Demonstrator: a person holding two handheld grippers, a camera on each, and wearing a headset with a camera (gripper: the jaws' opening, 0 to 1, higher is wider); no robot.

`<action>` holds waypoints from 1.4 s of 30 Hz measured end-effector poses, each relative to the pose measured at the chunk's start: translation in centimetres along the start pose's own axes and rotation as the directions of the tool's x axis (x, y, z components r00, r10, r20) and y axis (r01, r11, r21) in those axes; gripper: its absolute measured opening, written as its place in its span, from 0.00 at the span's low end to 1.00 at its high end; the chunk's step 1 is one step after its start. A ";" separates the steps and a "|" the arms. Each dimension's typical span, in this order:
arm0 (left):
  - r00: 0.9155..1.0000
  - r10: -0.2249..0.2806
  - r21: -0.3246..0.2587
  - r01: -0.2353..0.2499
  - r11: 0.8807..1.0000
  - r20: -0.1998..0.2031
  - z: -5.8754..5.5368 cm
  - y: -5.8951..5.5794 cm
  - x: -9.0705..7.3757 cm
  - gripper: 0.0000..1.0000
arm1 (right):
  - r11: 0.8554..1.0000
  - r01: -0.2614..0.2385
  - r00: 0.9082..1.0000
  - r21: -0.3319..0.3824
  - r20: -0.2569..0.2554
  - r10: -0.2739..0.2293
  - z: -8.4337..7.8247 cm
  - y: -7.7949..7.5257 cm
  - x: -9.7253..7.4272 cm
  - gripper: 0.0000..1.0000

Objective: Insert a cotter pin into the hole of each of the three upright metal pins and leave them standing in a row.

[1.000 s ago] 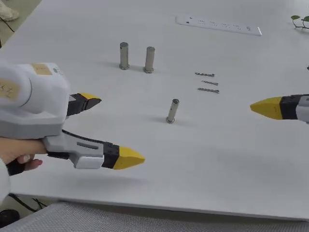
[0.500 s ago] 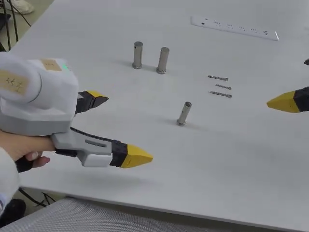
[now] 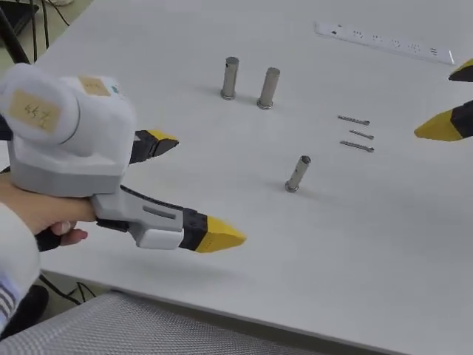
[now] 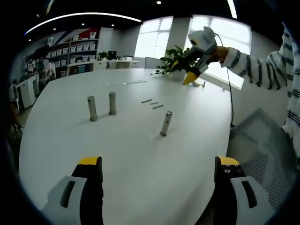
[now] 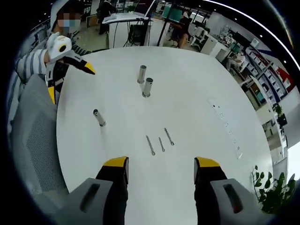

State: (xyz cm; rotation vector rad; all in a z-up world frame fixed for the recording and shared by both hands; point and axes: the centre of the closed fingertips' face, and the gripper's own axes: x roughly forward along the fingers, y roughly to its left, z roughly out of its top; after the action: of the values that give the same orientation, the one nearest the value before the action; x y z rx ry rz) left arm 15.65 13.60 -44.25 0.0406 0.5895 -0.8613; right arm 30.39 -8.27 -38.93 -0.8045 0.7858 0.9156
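The left gripper [image 3: 191, 188] hovers over the near part of the table [image 3: 355, 244], jaws wide apart and empty. Well ahead of it and to its left, the first metal pin [image 3: 230, 78] and second metal pin [image 3: 268, 88] stand side by side, close but apart. The third metal pin [image 3: 298, 174] stands alone, nearer and almost straight ahead of this gripper. The three cotter pins [image 3: 361, 134] lie loose beyond it, just ahead of the right gripper [image 3: 452, 100]. That gripper's jaws are also spread and hold nothing.
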 end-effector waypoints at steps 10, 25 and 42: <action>1.000 -0.002 -0.006 0.002 1.000 0.009 0.6 -0.2 0.2 0.98 | 0.994 -0.101 0.994 -0.041 -0.043 0.099 0.3 0.1 3.0 0.42; 0.999 -0.037 -0.016 0.037 0.999 0.013 1.1 -1.1 0.5 0.96 | 0.979 -0.189 0.972 -0.072 -0.155 0.176 -1.0 1.2 7.3 0.26; 0.998 -0.057 -0.032 0.057 0.998 0.018 1.4 -1.7 0.9 0.95 | 0.968 -0.239 0.953 -0.076 -0.211 0.218 -2.5 2.1 8.9 0.12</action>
State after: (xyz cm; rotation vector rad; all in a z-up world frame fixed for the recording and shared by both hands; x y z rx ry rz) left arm 15.55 11.41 -43.16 -0.0132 0.5913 -0.9064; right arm 31.39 -6.33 -48.16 -0.9172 1.0320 1.0990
